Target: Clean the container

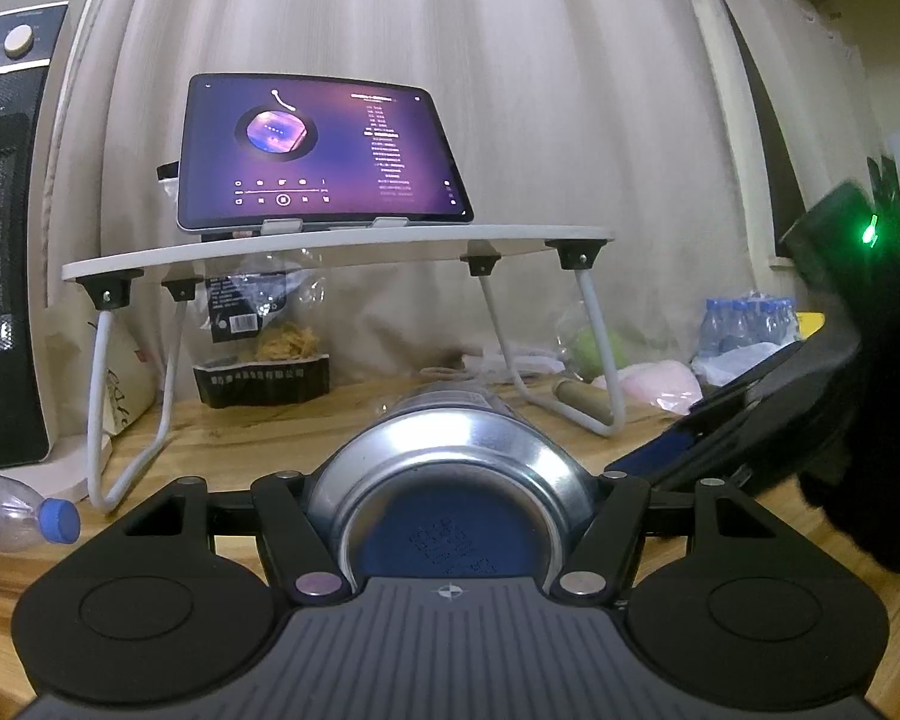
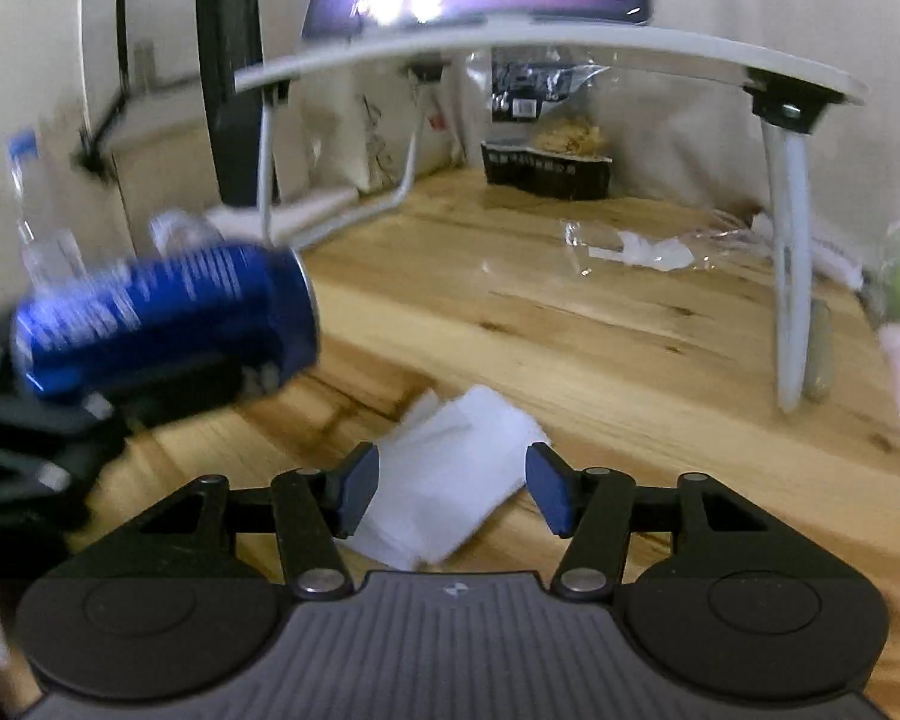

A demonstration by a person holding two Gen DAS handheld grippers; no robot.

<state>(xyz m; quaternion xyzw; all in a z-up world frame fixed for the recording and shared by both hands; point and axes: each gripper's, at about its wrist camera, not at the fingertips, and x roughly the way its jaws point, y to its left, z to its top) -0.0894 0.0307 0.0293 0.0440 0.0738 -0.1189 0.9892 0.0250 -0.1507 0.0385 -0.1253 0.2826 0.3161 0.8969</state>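
The left gripper (image 1: pixel 450 516) has its fingers clamped on the blue can (image 1: pixel 450 498), which lies on its side in the grip with its concave silver base turned toward the wrist camera. Held level like this and raised off the wooden worktop (image 2: pixel 600 324), the can shows its whole painted wall to the other hand, which probably suits wiping it.

In the right wrist view the can sits at the left, blurred, just above the dark body of the left gripper. The right gripper (image 2: pixel 453 489) hangs over a folded white tissue (image 2: pixel 456 474) lying flat on the near part of the worktop. Its blue-padded fingers (image 2: pixel 360 489) stand apart on either side of the tissue and press on nothing. Judging by this pose, the step in hand is picking up the tissue to rub the can.

There is open wood around the tissue on its far and right sides, so the fingers have room to come down and pinch it. The left side is tighter, with the can and the left gripper close by. Farther back, a white lap desk (image 1: pixel 342 249) on thin legs carries a lit tablet (image 1: pixel 318 156). Its right leg (image 2: pixel 789 276) and some crumpled clear plastic (image 2: pixel 636 249) lie beyond the tissue, well clear of the pick. An empty water bottle (image 1: pixel 18 510) lies at the worktop's near left edge.
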